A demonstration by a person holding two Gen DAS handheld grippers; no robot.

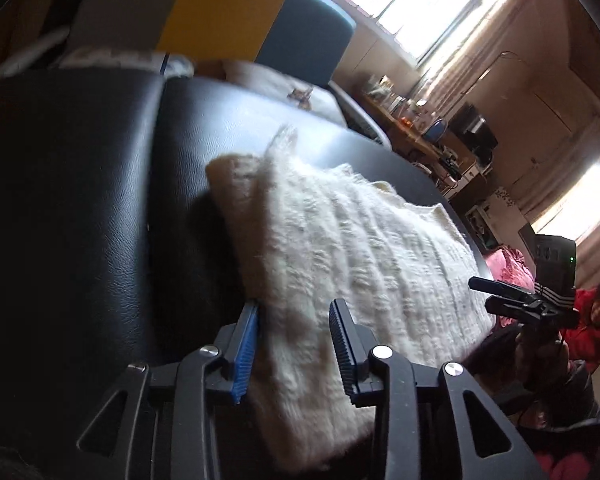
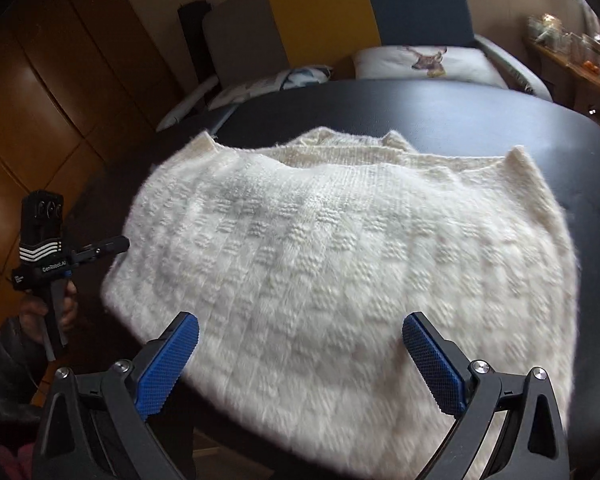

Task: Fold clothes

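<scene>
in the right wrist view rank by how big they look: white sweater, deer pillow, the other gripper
1. white sweater
2. deer pillow
3. left gripper

The pillow sits farther back, so its true size is unsure.

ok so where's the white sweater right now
The white sweater lies spread on the black table, in front of the open right hand-held gripper; in the left wrist view its edge sits between the left hand-held gripper fingers.
</scene>
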